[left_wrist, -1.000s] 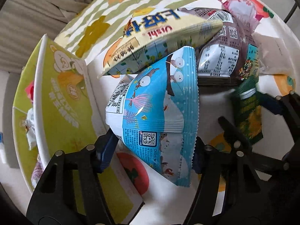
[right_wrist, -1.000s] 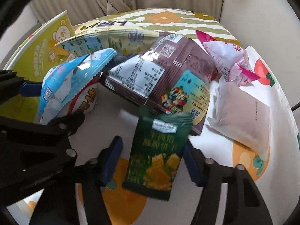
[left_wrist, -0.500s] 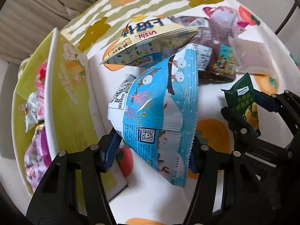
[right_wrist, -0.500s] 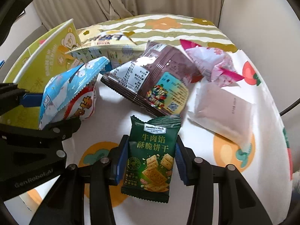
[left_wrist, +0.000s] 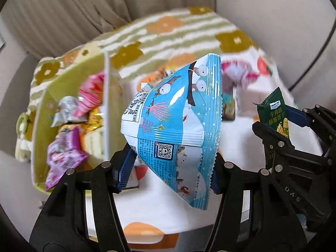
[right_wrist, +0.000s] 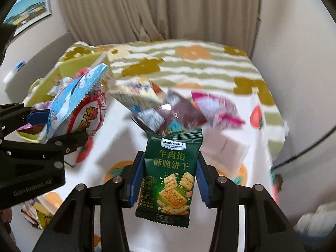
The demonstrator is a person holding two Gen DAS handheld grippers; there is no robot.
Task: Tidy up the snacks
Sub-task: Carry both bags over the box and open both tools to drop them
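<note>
Above the bench (right_wrist: 130, 153) we hold a puffy blue snack bag (left_wrist: 176, 126) in our closed left tool (left_wrist: 170, 168) and a green biscuit packet (right_wrist: 170, 180) in our closed right tool (right_wrist: 166, 182), both lifted clear, probably to reach the open yellow-green box (left_wrist: 37, 138) where other snacks already lie.

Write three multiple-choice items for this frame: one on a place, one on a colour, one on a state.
1. Where is the green box relative to the blue snack bag in the left wrist view?
A. Left of it
B. Right of it
C. Under it

2. What colour is the biscuit packet in the right gripper?
A. Red
B. Dark green
C. Yellow

3. What state is the left gripper in?
A. Open, empty
B. Shut on the blue snack bag
C. Out of view

1 A: the box stands at the bag's left.
2 B: its wrapper is dark green.
3 B: both pads press the bag.
</note>
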